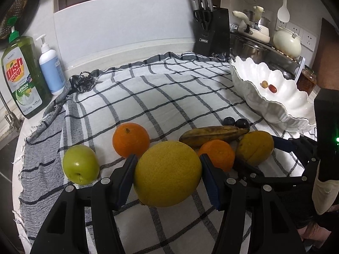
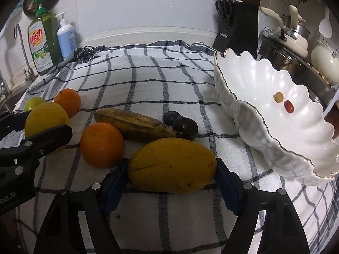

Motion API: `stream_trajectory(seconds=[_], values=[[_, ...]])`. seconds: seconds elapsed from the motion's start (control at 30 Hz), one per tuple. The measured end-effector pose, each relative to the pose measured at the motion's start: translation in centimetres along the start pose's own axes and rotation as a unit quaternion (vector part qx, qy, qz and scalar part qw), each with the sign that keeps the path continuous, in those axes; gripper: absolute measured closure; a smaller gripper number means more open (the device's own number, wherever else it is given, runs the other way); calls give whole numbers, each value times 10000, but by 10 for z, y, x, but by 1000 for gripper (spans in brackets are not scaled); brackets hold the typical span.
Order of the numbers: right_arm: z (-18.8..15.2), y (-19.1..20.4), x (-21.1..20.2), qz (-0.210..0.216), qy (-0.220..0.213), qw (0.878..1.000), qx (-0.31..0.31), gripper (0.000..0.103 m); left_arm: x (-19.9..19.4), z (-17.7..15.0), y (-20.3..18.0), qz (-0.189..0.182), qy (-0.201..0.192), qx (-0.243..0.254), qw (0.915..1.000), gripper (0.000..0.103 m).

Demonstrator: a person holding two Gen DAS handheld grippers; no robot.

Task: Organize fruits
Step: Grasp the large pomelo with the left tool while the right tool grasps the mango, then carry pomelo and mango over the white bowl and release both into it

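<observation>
A checked cloth (image 1: 169, 97) covers the surface under both grippers. Beyond and to the right of the right gripper (image 2: 171, 182) sits a white scalloped bowl (image 2: 250, 127) holding two tiny fruits, one tan and one red. The left gripper (image 1: 167, 175) has its jaws pressed against both sides of a large yellow citrus (image 1: 167, 173), which rests on the cloth. The right gripper's jaws flank a yellow mango (image 2: 171, 167) end to end, touching it at both ends, the mango also lying on the cloth. Just beyond the mango lies a browned banana (image 2: 135, 124), with two dark plums (image 2: 184, 127) at its right tip. An orange (image 2: 101, 145) sits just left of the right jaws; another orange (image 1: 130, 139) lies beyond the left jaws, and a green apple (image 1: 80, 164) to their left.
</observation>
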State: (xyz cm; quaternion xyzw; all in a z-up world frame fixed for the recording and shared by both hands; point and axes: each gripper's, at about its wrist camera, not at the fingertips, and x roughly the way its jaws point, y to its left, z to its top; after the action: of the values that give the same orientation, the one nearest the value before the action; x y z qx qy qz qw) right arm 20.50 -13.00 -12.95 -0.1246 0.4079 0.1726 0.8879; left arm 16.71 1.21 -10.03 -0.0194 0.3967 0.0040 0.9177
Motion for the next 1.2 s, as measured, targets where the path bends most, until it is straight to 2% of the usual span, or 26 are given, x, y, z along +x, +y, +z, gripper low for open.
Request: stream_trajectory(seconds=[0.17,0.7,1.2], values=[[-2,-1,-10,28,-54,9999,112,26,-10,0,-2,-18,-78,36,10000,44],[-5,-15,-72,-271,-540,9964,589,26,-49,8,-20,-151,-458,189,9987,44],[8,-58,-121,-687,-1020,9865,1082,26,-65,44,-61,-485,-788,460,9947,44]])
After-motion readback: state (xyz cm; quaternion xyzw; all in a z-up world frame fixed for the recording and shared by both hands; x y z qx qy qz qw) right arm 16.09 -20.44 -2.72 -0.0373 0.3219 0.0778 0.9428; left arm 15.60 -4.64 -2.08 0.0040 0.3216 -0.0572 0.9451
